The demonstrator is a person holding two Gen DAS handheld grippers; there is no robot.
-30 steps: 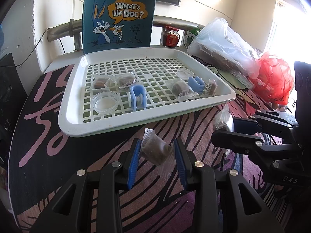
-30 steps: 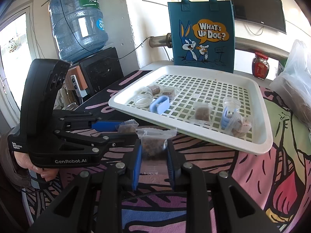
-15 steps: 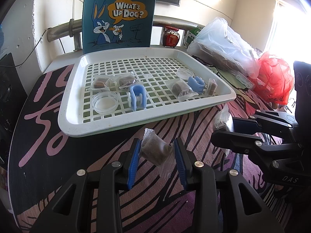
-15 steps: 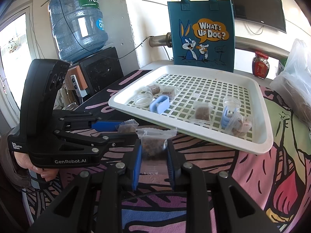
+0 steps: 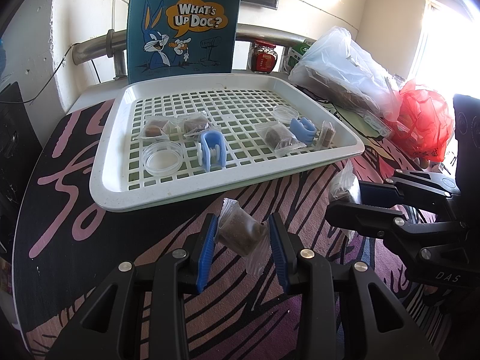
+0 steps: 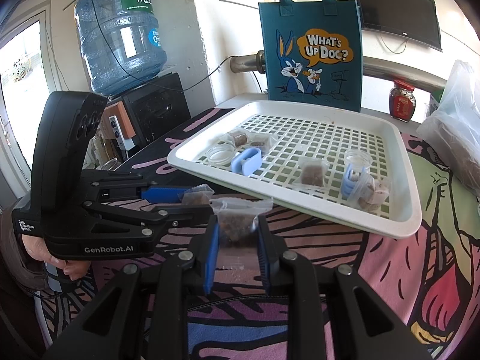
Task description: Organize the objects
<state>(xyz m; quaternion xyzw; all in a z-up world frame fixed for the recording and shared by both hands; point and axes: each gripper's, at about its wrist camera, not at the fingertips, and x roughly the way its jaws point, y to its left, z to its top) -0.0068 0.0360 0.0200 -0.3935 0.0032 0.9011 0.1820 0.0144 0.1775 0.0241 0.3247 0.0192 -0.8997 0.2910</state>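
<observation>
**A:** ok biggest first: the table has a glossy printed cover, pink script on black on one side and cartoon stripes on the other. On it sits a white plastic tray with rounded corners and a square-grid floor. Behind it stands a teal felt tote bag with a rabbit and "WHAT'S UP DOC?". There's also a blue ribbed water jug with a green label.

**B:** And the small stuff?

**A:** Crinkly clear plastic bag, red mesh bag, a red-lidded jar. In the tray: two round clear lids, two chunky blue clips and a few clear-wrapped brown snack packets.

**B:** Grippers?

**A:** Both hover over the table just short of the tray's near rim. The left gripper is nearly closed, its blue ribbed pads pinching a tilted brown packet. The right gripper is squeezed almost fully together on a small zip bag of brown crumbly bits. "GenRobot.AI" is printed on the left one's black body.

**B:** Anything move since a second ago?

**A:** Nope, same grips, same spots, tray contents unchanged.
</observation>
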